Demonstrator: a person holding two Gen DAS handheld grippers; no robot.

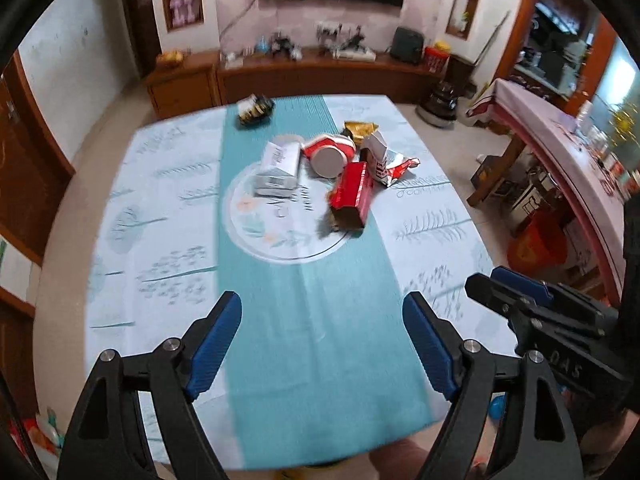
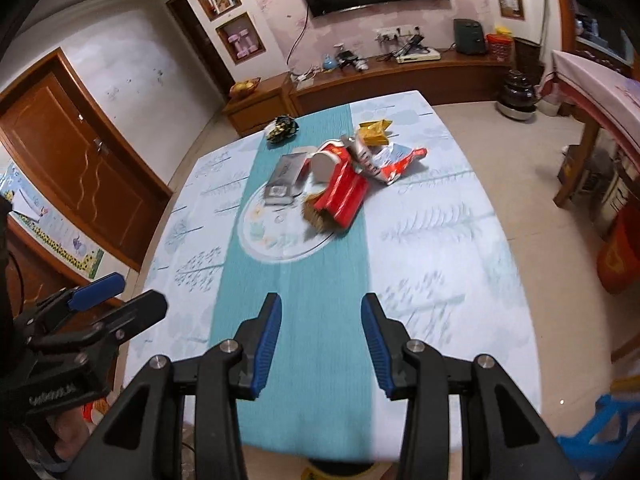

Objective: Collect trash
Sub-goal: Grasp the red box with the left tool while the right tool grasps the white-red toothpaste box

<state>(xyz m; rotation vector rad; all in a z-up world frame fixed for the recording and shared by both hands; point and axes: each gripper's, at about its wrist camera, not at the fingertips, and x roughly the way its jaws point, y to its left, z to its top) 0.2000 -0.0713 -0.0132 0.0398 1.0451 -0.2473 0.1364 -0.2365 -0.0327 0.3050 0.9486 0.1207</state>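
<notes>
Left wrist view: the desk (image 1: pixel 160 216) carries a pale leaf-print cloth with a teal runner (image 1: pixel 320 320); a wooden TV cabinet (image 1: pixel 304 76) lines the far wall. The trash pile sits mid-desk toward the far edge. The red carton (image 1: pixel 352 194) lies with its long axis near-to-far, open end nearest. Left claw (image 1: pixel 322 344) and right claw (image 2: pixel 320 344) are both spread, empty, over the near edge.

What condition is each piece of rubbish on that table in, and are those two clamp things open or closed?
Left gripper: open, empty.
Right gripper: open, empty.
Red box: lying down, end torn open.
White carton: lying flat.
Red cup: tipped over.
Snack bag: crumpled, torn.
Gold wrapper: crumpled.
Black wrapper: crumpled, apart from pile.
</notes>
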